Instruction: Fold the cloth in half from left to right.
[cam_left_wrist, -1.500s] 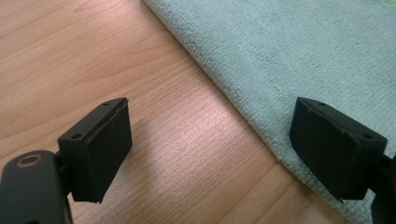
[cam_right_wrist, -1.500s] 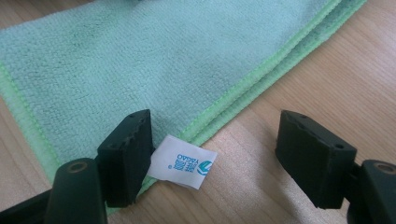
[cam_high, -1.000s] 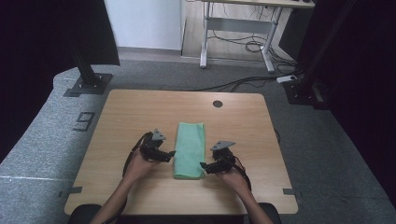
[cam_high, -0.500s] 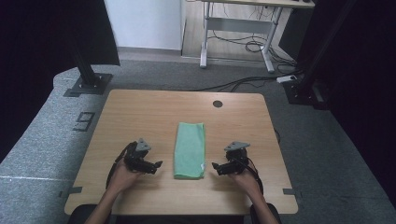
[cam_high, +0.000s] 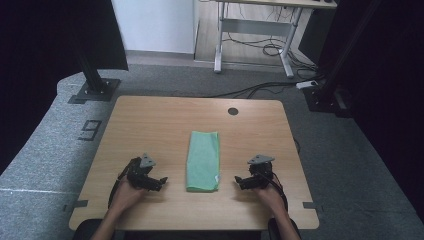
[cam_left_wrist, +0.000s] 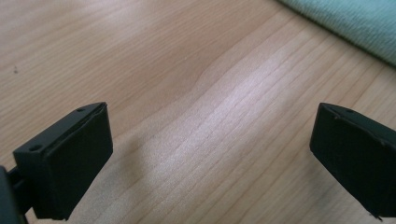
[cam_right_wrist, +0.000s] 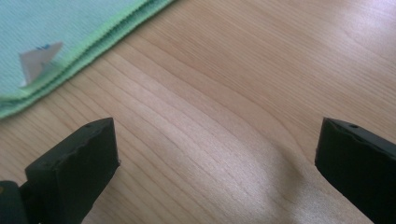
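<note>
I saw a small white tag (cam_right_wrist: 38, 63) near one end of the folded mint-green cloth (cam_high: 204, 160), its blue print too blurred to read; a painted "9" (cam_high: 90, 130) marked the grey floor left of the light wooden counter (cam_high: 150, 120). The cloth lay lengthwise mid-counter, between my tools and touching neither. My left tool (cam_high: 159, 182) had just been opening and stood wide, nothing between its jaws; my right tool (cam_high: 239, 181) likewise stood wide and empty. Bare wood lay beneath both, and the counter's near edge was close behind my hands
</note>
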